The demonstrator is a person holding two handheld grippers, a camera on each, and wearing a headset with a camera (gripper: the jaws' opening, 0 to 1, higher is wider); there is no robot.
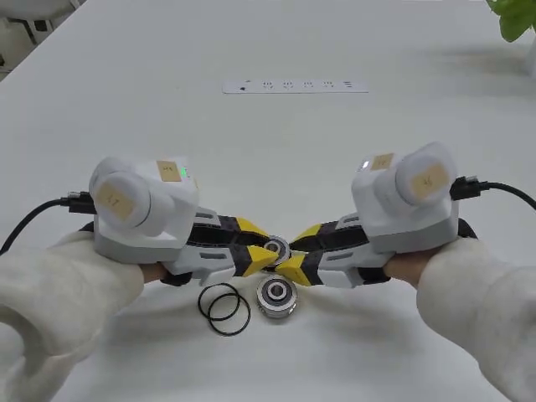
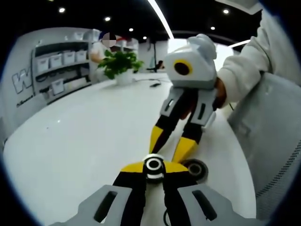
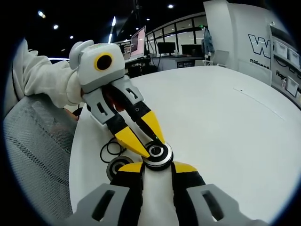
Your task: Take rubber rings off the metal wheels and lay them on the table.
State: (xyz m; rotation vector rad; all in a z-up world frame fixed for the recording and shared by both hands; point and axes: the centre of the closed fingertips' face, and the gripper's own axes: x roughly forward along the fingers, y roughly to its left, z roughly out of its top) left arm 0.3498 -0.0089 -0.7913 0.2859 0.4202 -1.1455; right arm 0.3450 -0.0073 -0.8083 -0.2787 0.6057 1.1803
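Left gripper [image 1: 266,255], right gripper [image 1: 295,251]: white-grey bodies, yellow-black jaws. Metal wheel [image 1: 276,249] between them: silver. Rubber rings [image 1: 224,308] near wheel: black. Table [image 1: 268,151] white.

two wheels [image 1: 276,249] [image 1: 275,297], two rings [image 1: 203,301] [image 1: 246,322]

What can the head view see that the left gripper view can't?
Head view: a power strip far across the table. Left gripper view: shelves and ceiling lights. Both: the metal wheel pinched between the left gripper and right gripper, and a second wheel lying on the table.
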